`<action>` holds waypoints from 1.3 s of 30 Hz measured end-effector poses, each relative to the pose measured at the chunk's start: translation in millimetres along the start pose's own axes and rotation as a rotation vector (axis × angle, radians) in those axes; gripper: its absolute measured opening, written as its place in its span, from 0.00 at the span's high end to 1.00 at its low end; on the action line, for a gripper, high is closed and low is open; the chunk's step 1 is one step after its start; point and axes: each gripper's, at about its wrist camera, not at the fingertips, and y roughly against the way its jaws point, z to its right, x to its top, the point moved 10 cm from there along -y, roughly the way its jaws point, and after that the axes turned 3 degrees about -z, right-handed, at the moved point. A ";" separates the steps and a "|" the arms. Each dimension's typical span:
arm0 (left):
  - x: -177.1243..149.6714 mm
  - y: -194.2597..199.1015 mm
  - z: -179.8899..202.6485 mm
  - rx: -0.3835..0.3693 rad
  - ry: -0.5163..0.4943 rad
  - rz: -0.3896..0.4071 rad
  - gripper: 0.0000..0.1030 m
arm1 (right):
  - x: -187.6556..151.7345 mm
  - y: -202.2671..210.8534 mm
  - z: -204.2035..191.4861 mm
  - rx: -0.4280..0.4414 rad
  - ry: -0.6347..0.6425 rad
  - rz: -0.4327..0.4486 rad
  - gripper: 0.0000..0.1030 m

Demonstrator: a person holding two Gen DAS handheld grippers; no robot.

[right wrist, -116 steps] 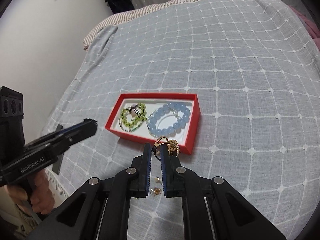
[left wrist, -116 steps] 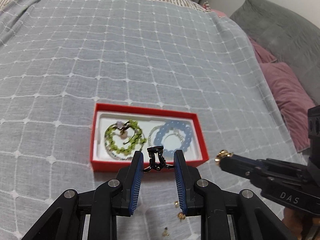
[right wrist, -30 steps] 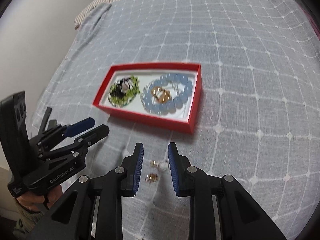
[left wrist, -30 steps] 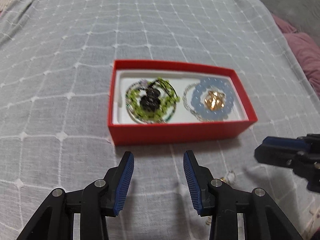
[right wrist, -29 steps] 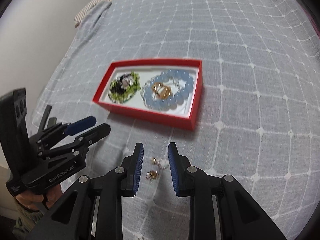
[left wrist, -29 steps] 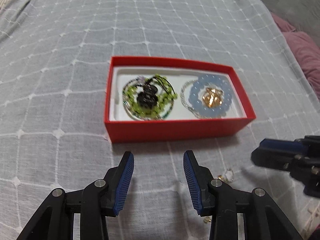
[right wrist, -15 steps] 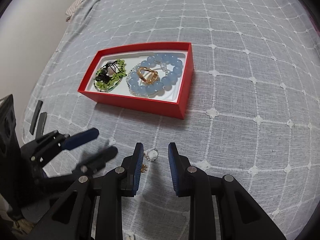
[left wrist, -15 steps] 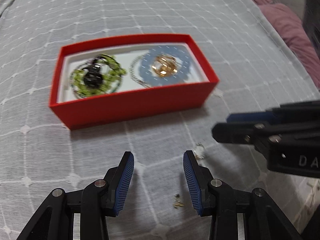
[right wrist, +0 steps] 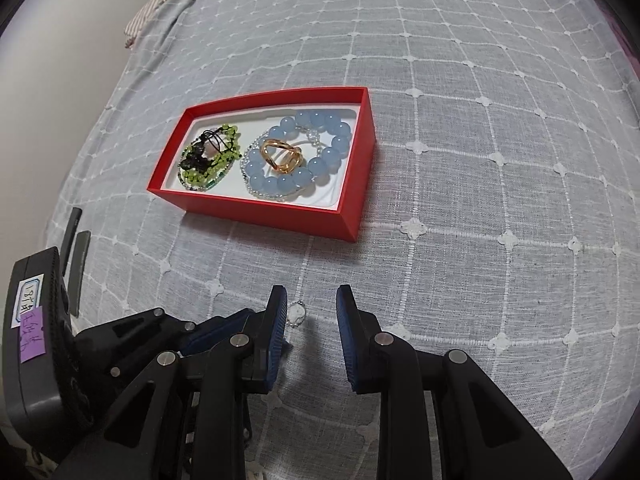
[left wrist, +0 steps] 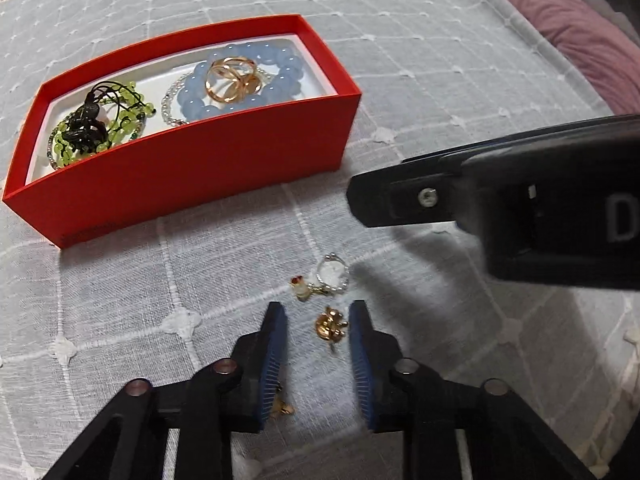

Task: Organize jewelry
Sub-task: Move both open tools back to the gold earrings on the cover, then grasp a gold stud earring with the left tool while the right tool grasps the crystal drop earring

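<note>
A red box [left wrist: 192, 168] [right wrist: 296, 216] on the grey bedspread holds a green bead bracelet [left wrist: 68, 140] [right wrist: 224, 160] with a black piece [left wrist: 86, 128], and a blue bead bracelet [left wrist: 240, 84] [right wrist: 296, 176] with a gold ring [left wrist: 230, 78] [right wrist: 280, 156] inside it. My left gripper [left wrist: 318, 316] is open, low over the spread, with a small gold earring [left wrist: 330, 324] between its fingertips. A pearl ring [left wrist: 332, 276] [right wrist: 297, 314] and a small white-and-gold earring [left wrist: 300, 288] lie just ahead. My right gripper [right wrist: 310, 304] is open beside the pearl ring.
Another small gold piece [left wrist: 282, 406] lies under my left fingers. The right gripper's body [left wrist: 500, 208] reaches in from the right in the left wrist view. Mauve pillows [left wrist: 568, 28] lie at the far right. The bed edge [right wrist: 80, 184] and a white wall are on the left.
Both grippers have dropped lower and come in toward the loose earrings in front of the box. The gold earring now lies between my left fingertips. The box contents are unchanged over the last second.
</note>
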 end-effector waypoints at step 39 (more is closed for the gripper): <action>21.5 33.6 -84.5 -0.006 0.252 0.081 0.94 | -20.0 -49.1 -26.6 -0.095 0.367 -0.056 0.74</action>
